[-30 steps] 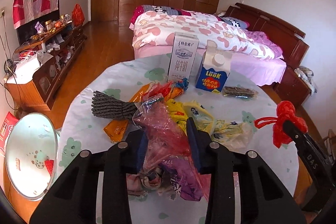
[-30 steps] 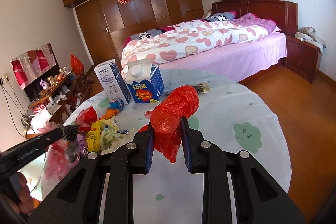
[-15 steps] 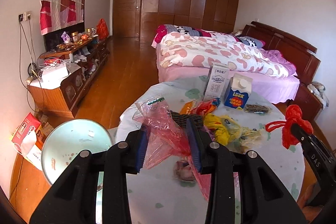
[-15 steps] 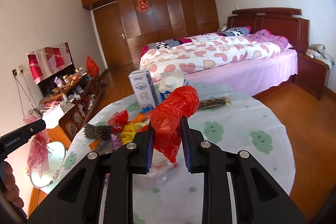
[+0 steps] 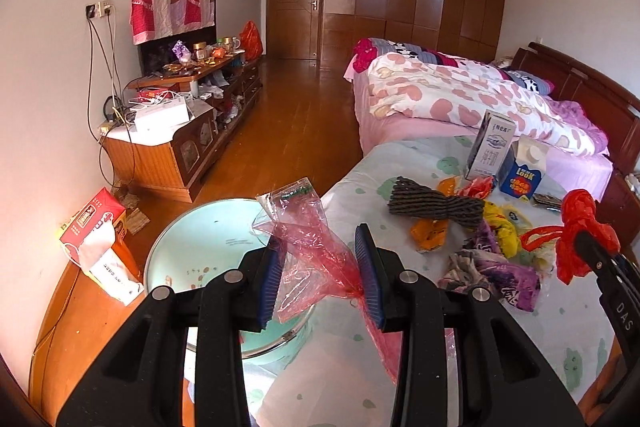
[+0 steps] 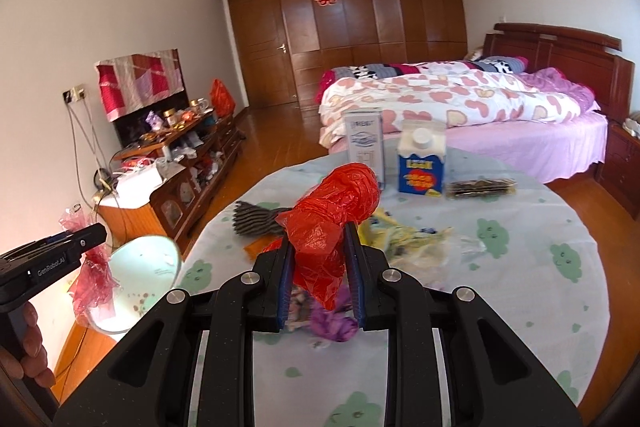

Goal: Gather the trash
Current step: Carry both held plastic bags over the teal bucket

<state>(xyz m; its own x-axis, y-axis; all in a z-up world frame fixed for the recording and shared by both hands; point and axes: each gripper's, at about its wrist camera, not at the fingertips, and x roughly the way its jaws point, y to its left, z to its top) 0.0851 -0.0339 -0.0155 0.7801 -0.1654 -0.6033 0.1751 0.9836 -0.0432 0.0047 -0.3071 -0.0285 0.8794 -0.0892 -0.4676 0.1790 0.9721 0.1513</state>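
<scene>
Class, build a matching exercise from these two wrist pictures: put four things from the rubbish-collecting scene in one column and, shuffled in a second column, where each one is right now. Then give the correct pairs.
Things
1. pink plastic bag
2. red plastic bag
3. blue carton
4. pale green bin

Places
A. standing upright on the table, near its far edge
B. clamped in the right claw
C. on the floor beside the table
D. between the pads of the left claw, hanging out over the table's edge

Pairs: 1-D, 2-B, 3-A, 4-C
</scene>
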